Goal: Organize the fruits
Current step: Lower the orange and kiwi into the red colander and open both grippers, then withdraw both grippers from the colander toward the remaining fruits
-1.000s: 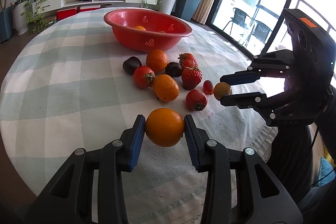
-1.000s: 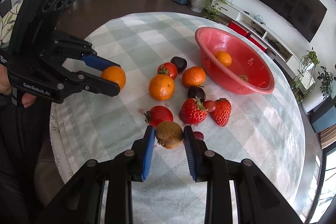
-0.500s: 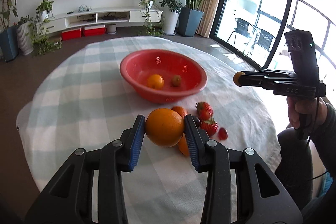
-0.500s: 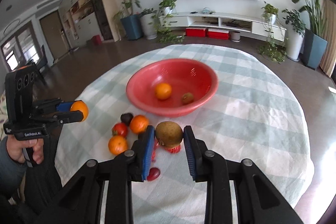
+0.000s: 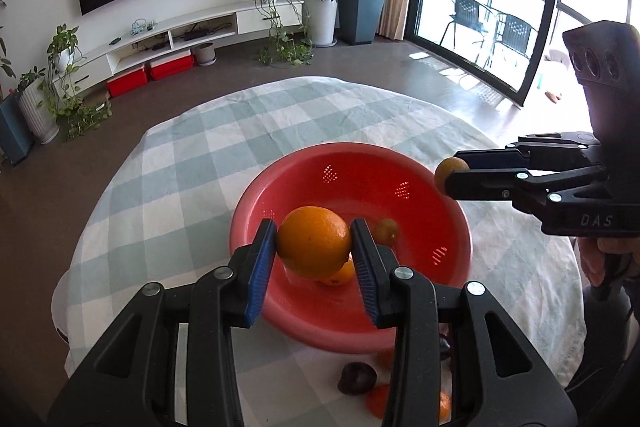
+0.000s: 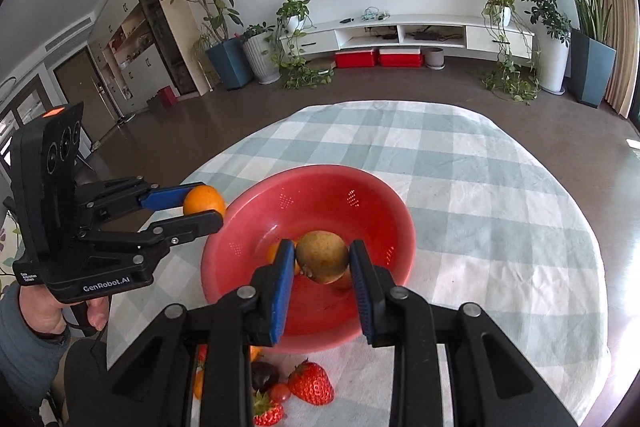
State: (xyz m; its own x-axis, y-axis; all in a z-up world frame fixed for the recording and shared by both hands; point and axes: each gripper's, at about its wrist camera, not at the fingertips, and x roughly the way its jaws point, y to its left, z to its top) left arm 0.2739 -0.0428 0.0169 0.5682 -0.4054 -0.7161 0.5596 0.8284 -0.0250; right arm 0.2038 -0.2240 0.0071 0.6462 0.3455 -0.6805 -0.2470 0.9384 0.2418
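Over the red perforated bowl (image 5: pixel 448 227), on a round table spread with a pale green and white checked cloth (image 5: pixel 192 155), two fruits are held up. An orange (image 5: pixel 314 241), round, glossy and finely dimpled, is clamped between the blue ribbed pads of the left gripper (image 5: pixel 314 247), whose jaws are drawn in close on it. A kiwi (image 6: pixel 322 255), brownish-green, dull-skinned, with a dark stem end underneath, is pinched the same way by the right gripper (image 6: pixel 322 259). Inside the bowl a second orange (image 5: pixel 338 275) and a small brownish fruit (image 5: pixel 386 229) are seen, partly hidden behind the held ones. On the near side of the bowl, strawberries (image 6: pixel 312 385), a dark plum-like fruit (image 5: pixel 357 377) and more orange fruit are left on the cloth. "GenRobot.AI" is printed in white on the left gripper's body in the right wrist view, beside a small label too fine to read; "DAS" is embossed on the right gripper's body in the left wrist view.
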